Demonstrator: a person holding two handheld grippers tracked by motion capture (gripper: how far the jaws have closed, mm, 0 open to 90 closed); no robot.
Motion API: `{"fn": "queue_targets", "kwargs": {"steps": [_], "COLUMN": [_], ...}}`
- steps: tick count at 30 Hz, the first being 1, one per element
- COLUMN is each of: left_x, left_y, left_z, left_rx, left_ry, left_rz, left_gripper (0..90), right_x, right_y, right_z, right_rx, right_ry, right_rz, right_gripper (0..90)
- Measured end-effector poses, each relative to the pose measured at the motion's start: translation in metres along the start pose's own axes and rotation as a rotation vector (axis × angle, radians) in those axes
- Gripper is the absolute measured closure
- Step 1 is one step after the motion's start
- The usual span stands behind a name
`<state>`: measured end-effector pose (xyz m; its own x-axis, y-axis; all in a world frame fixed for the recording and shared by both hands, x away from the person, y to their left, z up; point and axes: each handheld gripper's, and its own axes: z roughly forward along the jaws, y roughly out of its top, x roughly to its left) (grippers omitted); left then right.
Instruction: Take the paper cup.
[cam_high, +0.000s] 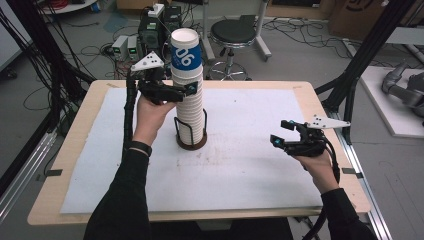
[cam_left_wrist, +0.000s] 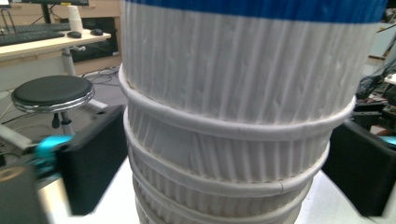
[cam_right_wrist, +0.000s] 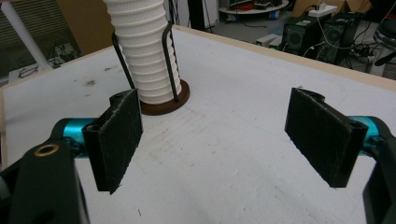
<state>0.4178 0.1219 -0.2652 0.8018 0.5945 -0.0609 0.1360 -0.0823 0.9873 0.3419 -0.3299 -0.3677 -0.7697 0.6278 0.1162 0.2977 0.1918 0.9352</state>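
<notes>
1. the left gripper (cam_high: 192, 90) is up high at the stack of paper cups (cam_high: 189, 100), near the top. its two black jaws stand on either side of the ribbed white cups, one on each side. in the left gripper view the jaws look just beside the cup walls, and i cannot tell if they press on them yet.
2. the top cup (cam_high: 186, 47) has a blue band with white numbers on it. it sits over the other cups.
3. the stack stands straight up in a cup holder (cam_high: 191, 141) with a round brown base and thin black wire arms, near the middle of the table (cam_high: 75, 150).
4. the right gripper (cam_high: 281, 136) is well apart from the stack, low over the white mat (cam_high: 240, 170). its jaws are spread wide with nothing between them.
5. i think the step now is getting a grip on the upper cups to pull some off the stack.
6. the next move needs a soft squeeze just under a cup rim, then a straight lift up, so the tall stack does not tip.
</notes>
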Motion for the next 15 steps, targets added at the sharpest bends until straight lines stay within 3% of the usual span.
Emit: {"fn": "queue_targets", "kwargs": {"steps": [15], "left_x": [0.0017], "left_y": [-0.0008], "left_z": [-0.0002], "left_rx": [-0.003], "left_ry": [-0.011], "left_rz": [-0.006], "left_gripper": [10.6], "right_x": [0.0077], "right_y": [0.0083], "right_z": [0.0034], "right_rx": [-0.024], "right_ry": [0.027], "right_rz": [0.010], "right_gripper": [19.9]}}
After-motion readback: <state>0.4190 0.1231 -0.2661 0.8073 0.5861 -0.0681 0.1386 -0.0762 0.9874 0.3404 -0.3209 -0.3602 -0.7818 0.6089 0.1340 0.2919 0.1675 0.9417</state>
